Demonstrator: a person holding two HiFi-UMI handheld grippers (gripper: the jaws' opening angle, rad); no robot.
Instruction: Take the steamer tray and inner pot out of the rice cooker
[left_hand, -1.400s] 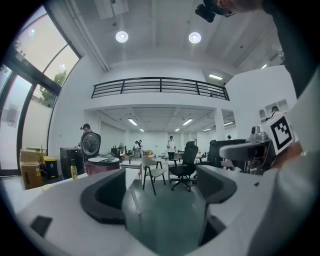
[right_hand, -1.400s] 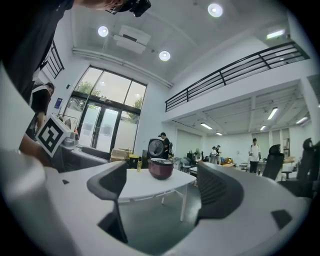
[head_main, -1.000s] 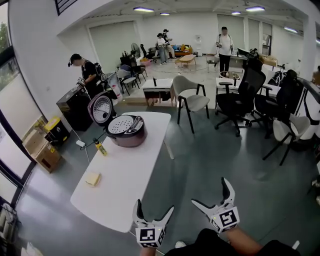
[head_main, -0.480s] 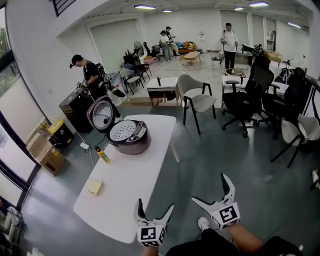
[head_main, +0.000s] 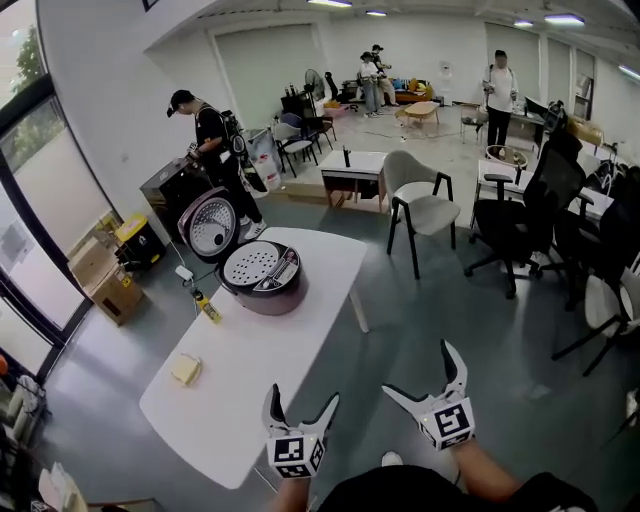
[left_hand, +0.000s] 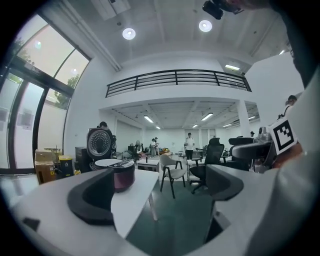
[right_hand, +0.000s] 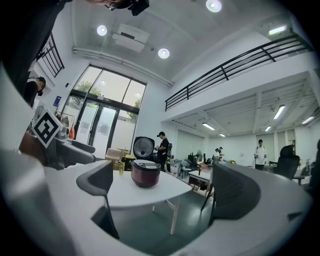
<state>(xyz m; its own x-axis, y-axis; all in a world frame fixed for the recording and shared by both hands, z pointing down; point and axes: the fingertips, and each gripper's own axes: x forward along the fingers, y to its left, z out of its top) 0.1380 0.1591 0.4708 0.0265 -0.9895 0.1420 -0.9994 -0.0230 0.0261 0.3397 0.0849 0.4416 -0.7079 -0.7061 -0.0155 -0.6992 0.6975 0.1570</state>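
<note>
A maroon rice cooker (head_main: 264, 283) stands at the far end of the white table (head_main: 250, 375), its lid (head_main: 211, 226) swung up. The white perforated steamer tray (head_main: 250, 263) sits in its top; the inner pot is hidden beneath. Both grippers hover low at the table's near end, far from the cooker. My left gripper (head_main: 302, 400) has wide jaws that are closing slightly, with nothing between them. My right gripper (head_main: 418, 370) is open and empty, out over the floor. The cooker (left_hand: 122, 175) shows past the left finger (left_hand: 92, 195) in the left gripper view, and the cooker (right_hand: 145, 172) shows between the jaws in the right gripper view.
A yellow block (head_main: 186, 370) and a small yellow bottle (head_main: 208, 306) lie on the table's left side. A person (head_main: 212, 140) stands behind the table by a black cabinet. Chairs (head_main: 420, 205) and desks fill the right; cardboard boxes (head_main: 105, 285) sit at the left wall.
Both grippers have travelled forward towards the table, and the cooker looks nearer and larger. Their jaws stay wide apart and hold nothing.
</note>
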